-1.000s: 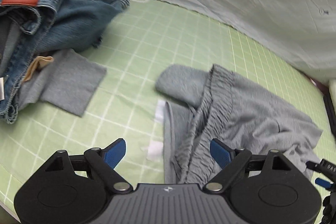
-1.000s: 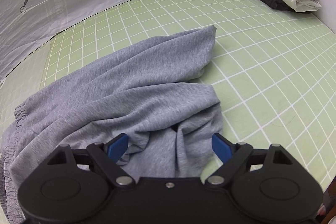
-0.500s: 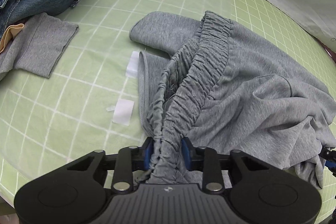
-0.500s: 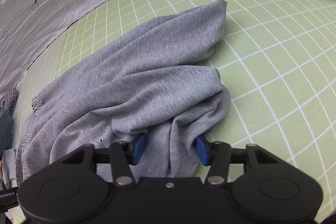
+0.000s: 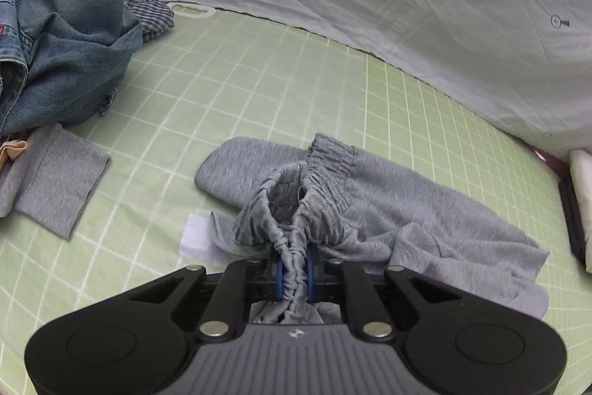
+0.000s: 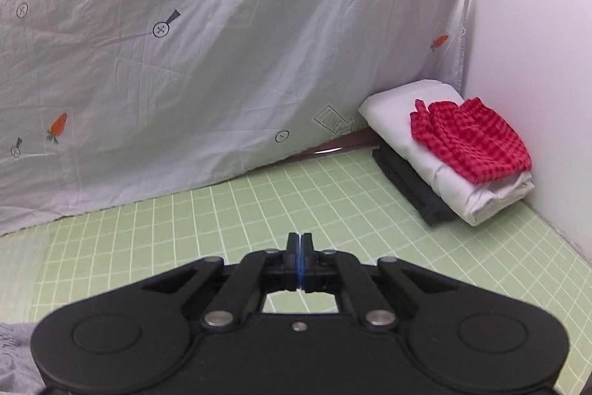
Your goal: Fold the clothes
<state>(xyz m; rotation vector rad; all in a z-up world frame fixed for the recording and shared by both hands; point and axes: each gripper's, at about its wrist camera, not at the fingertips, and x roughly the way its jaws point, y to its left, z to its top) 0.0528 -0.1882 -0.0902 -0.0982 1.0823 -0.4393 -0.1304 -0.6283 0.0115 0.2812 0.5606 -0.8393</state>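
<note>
On the green grid-lined mat [image 5: 296, 91], left gripper [image 5: 295, 271] sits low, clenched on the gathered elastic waistband of the crumpled grey jersey pants [image 5: 407, 210]. Right gripper [image 6: 300, 260] is raised and level, pads pressed together, nothing visible between them. White carrot-print sheet [image 6: 222, 62] reads "LOOK HERE".

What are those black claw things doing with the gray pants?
A person is folding laundry with a gripper in each hand. The left gripper is pinched shut on the stretchy waistband of the gray sweatpants, which lie crumpled on the green checked mat. The right gripper is closed too, but nothing shows between its fingers. Jeans wait in a heap, and folded clothes are stacked in the corner.
</note>
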